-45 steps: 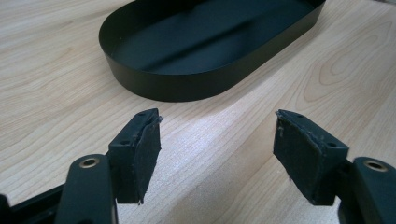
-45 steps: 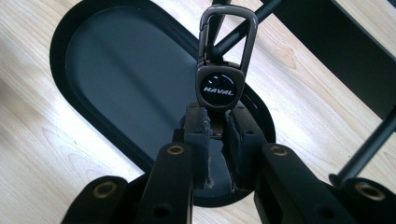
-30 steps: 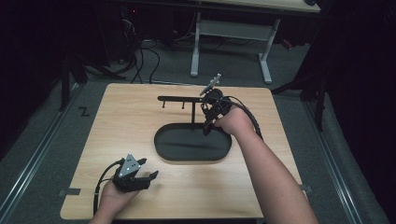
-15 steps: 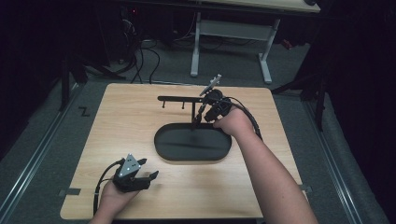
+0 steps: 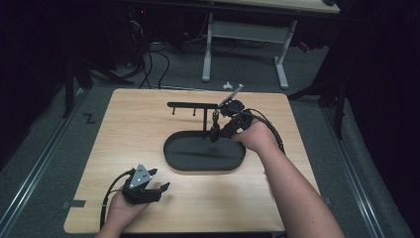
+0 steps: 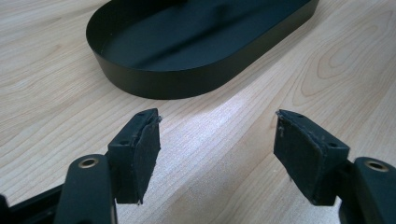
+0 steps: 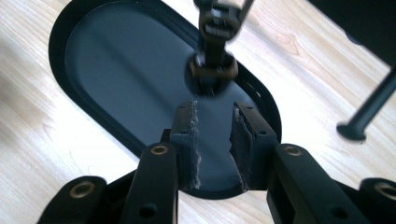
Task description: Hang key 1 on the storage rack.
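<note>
"Checking the right gripper (image 5: 215, 133) first: reaching in from the right to the far right of the tray (image 5: 171, 159), jaws parted a little and just been opening, nothing between the pads."

"Agreed, empty in the right gripper view too. Pointing straight at the dark strap (image 7: 214, 44), but stopping just short of it, not touching."

"And the strap itself?"

"Dangling from the right end of the rack (image 5: 193, 105), beside the upright post, lower loop just above the tray floor. Looks carried by the rack alone; cannot make out the hook itself."

"So hung up and let go, by the look of it. Counts as the main part done, probably."

"Probably. Left to do: drawing the right gripper back toward the near right without brushing the strap, and seeing that nothing swings off."

"Any part for the left gripper (image 5: 161, 188)?"

"None visible. Resting at the near left of the table (image 5: 124, 129), jaws spread wide, holding nothing, only bare wood between the pads and the near wall of the tray beyond."

"Nothing lying inside the tray?"

"Dark and bare as far as can be told."
</note>
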`<state>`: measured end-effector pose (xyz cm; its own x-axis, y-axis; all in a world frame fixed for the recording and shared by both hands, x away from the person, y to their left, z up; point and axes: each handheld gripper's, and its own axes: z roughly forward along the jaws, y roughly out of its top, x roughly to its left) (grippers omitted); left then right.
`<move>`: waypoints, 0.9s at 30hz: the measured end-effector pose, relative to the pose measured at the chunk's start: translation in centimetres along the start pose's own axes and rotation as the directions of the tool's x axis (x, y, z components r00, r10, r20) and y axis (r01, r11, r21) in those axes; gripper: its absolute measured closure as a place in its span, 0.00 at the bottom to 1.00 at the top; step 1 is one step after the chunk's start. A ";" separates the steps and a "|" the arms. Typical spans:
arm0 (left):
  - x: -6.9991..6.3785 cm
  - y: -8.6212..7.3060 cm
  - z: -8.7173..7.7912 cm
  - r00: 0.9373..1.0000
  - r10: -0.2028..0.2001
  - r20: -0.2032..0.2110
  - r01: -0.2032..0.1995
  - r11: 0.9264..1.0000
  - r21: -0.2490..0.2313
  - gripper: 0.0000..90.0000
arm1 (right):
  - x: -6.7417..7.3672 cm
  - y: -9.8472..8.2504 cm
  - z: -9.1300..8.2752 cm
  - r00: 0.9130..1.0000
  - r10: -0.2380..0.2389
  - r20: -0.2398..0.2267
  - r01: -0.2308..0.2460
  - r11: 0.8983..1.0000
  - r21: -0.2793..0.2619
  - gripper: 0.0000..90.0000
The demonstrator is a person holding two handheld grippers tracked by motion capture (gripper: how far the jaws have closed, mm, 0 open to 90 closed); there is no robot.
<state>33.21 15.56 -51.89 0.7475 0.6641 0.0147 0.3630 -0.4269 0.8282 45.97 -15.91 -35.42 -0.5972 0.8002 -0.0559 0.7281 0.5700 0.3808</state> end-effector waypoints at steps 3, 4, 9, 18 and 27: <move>0.0 0.0 0.1 1.000 0.004 -0.001 -0.004 1.000 0.004 0.36 | 0.0 -0.7 0.0 1.000 -0.009 0.003 0.009 1.000 -0.003 0.76; 0.0 0.0 0.1 1.000 0.006 0.000 -0.006 1.000 0.008 0.36 | 0.0 -1.0 0.0 1.000 -0.006 0.002 0.006 1.000 -0.004 0.75; -0.1 0.0 0.2 1.000 0.006 0.000 -0.006 1.000 0.010 0.35 | -0.2 -2.2 -0.2 1.000 0.002 0.004 -0.002 1.000 -0.009 0.73; -0.2 -0.1 0.3 1.000 0.012 0.005 -0.012 1.000 0.014 0.35 | -0.1 -5.1 -0.2 1.000 -0.002 -0.005 0.002 1.000 -0.029 0.65; -0.1 -0.1 0.5 1.000 -0.007 0.002 0.007 1.000 0.028 0.32 | 0.2 -9.2 0.3 0.999 0.032 -0.028 -0.034 0.997 -0.076 0.58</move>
<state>33.40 15.26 -52.25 0.7460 0.6659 0.0078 0.3838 -0.4395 0.8121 39.30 -20.94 -39.23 -0.5830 0.8123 -0.0183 0.7202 0.5270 0.4512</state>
